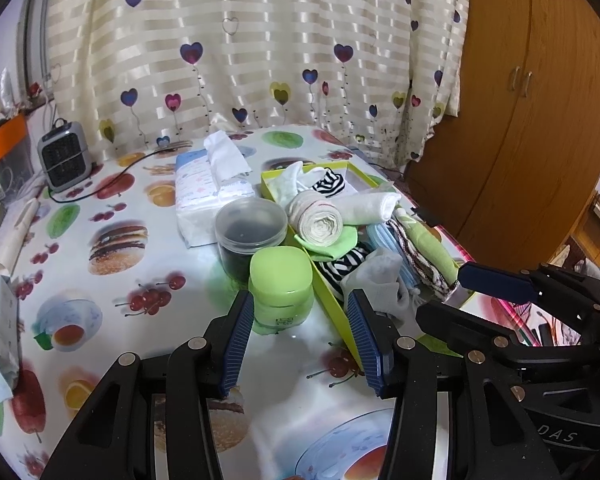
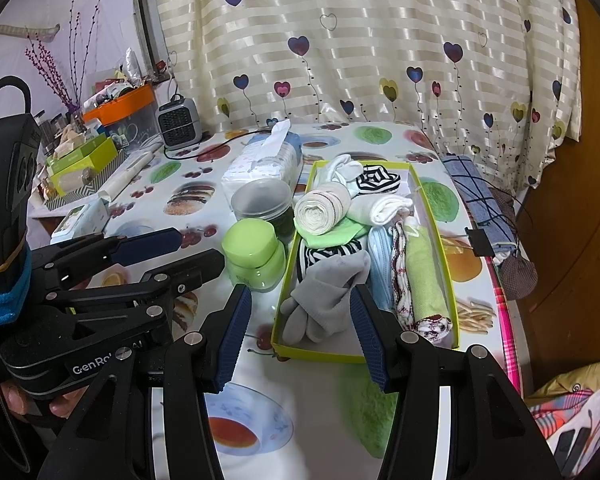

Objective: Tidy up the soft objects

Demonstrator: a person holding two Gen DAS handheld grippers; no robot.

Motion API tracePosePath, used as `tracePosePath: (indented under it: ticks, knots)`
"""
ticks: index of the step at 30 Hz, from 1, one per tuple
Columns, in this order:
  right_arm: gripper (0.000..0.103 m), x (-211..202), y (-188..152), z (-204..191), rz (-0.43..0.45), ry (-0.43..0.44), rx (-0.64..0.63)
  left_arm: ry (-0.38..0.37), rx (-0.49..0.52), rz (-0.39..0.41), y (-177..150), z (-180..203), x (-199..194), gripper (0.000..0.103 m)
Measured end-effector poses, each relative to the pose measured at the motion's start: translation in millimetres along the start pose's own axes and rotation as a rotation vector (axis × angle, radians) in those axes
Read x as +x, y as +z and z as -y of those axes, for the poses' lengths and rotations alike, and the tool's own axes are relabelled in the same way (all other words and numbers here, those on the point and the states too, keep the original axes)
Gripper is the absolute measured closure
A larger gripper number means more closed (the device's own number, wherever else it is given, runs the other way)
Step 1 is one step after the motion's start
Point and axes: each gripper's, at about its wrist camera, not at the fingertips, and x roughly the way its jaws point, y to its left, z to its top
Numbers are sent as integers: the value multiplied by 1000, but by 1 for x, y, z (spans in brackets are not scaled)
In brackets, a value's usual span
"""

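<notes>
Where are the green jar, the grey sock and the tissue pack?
green jar (image 2: 254, 249), right wrist view, on its lid
grey sock (image 2: 324, 296), right wrist view, on its bunched middle
tissue pack (image 1: 198, 192), left wrist view, on its printed wrapper

Both grippers are black plastic with ribbed blue pads and round silver screws. The left gripper (image 2: 172, 248) has white lettering on its body, plus a blue cuff (image 2: 4, 300) behind it.

A: What colours do I see in the box (image 2: 440, 240)?

B: Its walls are lime green. I see a cream roll (image 2: 320, 208), a grey sock (image 2: 328, 292), black-and-white stripes (image 2: 376, 180) and a pale green cloth (image 2: 422, 276).

A: And outside it?

B: A light green jar (image 2: 254, 254) on a fruit-printed tablecloth (image 2: 188, 200); the curtain (image 2: 380, 40) is cream-striped with hearts.
</notes>
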Motion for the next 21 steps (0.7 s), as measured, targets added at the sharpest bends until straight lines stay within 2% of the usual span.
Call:
tracePosePath:
  ticks: [21]
  knots:
    - [50, 2, -5, 8, -5, -3, 11, -2, 14, -18, -1, 3, 5, 55]
